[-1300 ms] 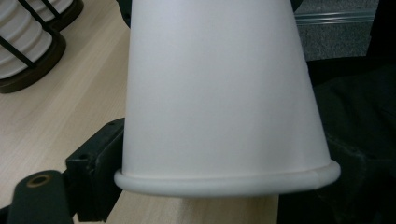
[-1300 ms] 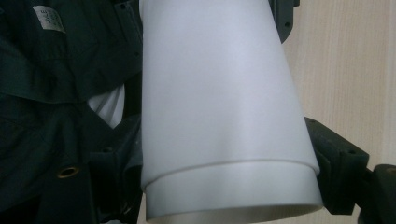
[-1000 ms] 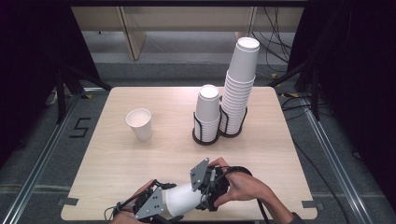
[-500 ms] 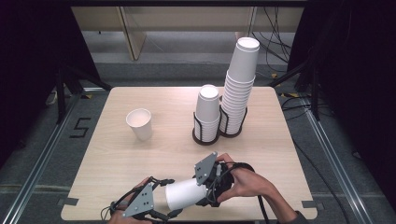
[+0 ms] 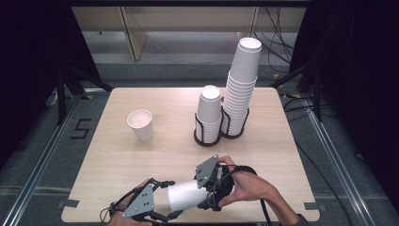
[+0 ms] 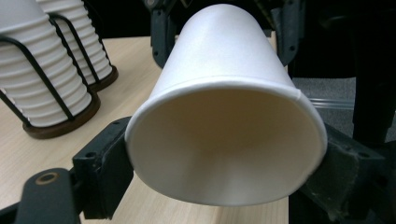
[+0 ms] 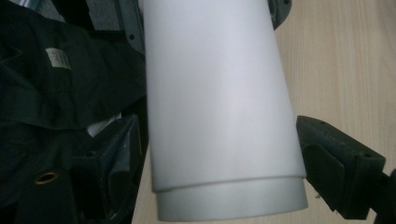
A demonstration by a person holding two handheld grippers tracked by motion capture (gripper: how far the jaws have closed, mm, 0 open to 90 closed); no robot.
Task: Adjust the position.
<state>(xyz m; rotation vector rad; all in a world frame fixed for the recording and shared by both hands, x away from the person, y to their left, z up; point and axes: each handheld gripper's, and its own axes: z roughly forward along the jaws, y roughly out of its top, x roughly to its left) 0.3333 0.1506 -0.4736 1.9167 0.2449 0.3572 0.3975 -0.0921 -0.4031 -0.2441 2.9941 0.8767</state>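
Note:
A white paper cup (image 5: 186, 197) lies on its side above the table's front edge, held between both grippers. My left gripper (image 5: 162, 209) is at its wide end. In the left gripper view the cup's open mouth (image 6: 224, 154) faces the camera and the black pads (image 6: 105, 170) press on its rim from both sides. These jaws have just been closing on it. My right gripper (image 5: 207, 193) holds the narrow end. In the right gripper view the cup wall (image 7: 219, 102) runs up between the pads (image 7: 334, 163), which touch it on each side.
A single upright cup (image 5: 140, 125) stands left of centre on the wooden table (image 5: 117, 160). Two wire holders at the back right carry a short cup stack (image 5: 209, 115) and a tall one (image 5: 242, 84). Dark floor and rails surround the table.
My left gripper has slid a little to the left and its jaws have closed on the cup's rim. More of the cup shows between the grippers. The right hand has stayed put.

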